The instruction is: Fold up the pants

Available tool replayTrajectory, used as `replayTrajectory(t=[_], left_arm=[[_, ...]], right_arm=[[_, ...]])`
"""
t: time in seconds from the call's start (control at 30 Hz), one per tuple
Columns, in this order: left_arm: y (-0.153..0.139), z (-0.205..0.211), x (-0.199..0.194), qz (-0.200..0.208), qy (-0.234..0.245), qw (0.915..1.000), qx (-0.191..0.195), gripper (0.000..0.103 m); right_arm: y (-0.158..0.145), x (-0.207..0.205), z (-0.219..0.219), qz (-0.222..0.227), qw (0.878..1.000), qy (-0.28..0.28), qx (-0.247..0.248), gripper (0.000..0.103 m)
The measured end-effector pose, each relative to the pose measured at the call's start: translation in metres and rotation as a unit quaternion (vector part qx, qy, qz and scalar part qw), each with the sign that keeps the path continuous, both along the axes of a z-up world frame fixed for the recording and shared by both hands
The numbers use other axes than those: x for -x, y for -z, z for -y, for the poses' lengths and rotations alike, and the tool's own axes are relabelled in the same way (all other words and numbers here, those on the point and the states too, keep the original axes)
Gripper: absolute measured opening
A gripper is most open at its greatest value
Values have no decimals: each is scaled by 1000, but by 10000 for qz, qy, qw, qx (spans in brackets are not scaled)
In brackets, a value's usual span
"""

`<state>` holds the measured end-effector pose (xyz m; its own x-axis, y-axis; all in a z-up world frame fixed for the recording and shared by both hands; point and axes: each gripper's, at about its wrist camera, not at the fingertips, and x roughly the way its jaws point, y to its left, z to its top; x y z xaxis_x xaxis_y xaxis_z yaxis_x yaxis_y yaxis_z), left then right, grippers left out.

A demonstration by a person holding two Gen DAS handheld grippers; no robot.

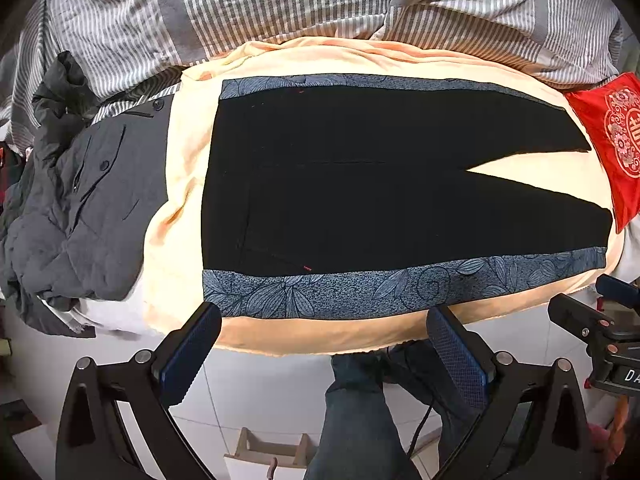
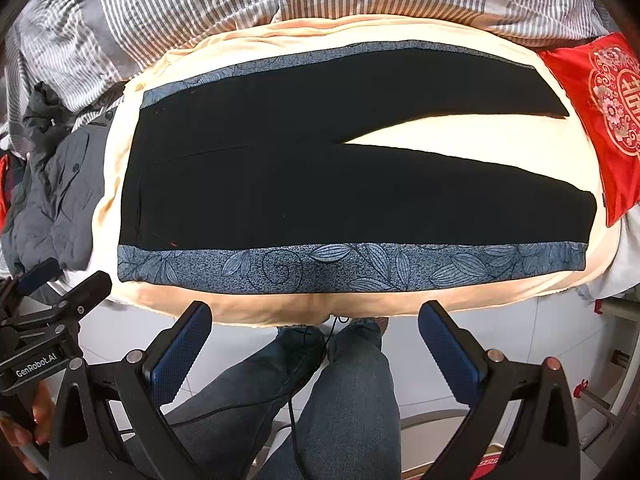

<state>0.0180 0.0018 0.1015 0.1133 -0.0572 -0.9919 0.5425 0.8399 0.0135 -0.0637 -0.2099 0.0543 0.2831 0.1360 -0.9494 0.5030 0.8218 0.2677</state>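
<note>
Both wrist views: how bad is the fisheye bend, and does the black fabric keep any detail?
Left wrist view: strong barrel bend, black corners; pants crushed near-black, only the blue floral stripe reads. Right wrist view: same bowing of the peach blanket edge, even soft light, no glare; both open grippers sharp.

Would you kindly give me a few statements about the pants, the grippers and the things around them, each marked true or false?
1. The pants lie flat with both legs spread apart. True.
2. The left gripper is shut on the pants. False: it is open and holds nothing, short of the cloth.
3. A red cushion lies by the leg ends. True.
4. The right gripper grips the waistband. False: it is open, clear of the pants.
5. A grey jacket lies beside the waist end. True.
</note>
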Motion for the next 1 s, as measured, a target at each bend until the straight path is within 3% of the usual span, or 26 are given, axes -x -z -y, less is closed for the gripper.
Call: replayTrajectory(t=[1.0], left_arm=[[13, -8, 0, -146, -114, 9998, -80, 103]], right_arm=[[13, 4, -7, -52, 9997, 108, -194, 103]])
